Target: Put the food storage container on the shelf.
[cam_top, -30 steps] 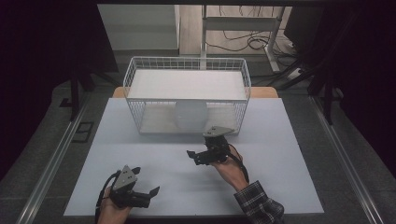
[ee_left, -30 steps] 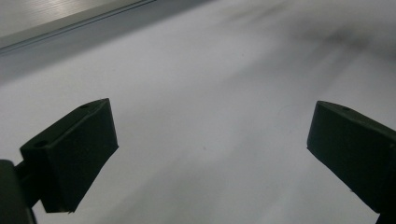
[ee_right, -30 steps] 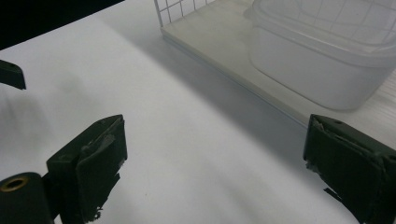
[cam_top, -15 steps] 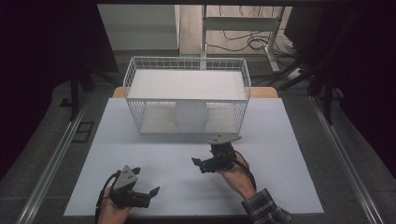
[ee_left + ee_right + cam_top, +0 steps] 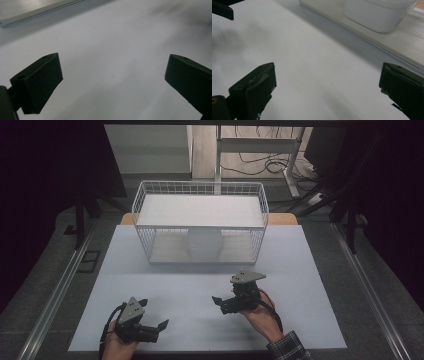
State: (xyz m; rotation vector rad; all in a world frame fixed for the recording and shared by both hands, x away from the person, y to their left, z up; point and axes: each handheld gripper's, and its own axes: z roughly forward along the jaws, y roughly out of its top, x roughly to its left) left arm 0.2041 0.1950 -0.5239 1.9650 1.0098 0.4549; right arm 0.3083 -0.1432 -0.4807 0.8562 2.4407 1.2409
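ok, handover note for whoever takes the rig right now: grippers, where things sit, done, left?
Left gripper: open, holds nothing, low over the near left of the white table.
Right gripper: open, holds nothing, near the table's middle right, jaws pointing left.
White container: inside the wire basket at the far side of the table, on its lower level.
Done: the container sits in the basket and neither gripper touches anything.
Left: can't tell from this; probably check whether anything more is to be handled.
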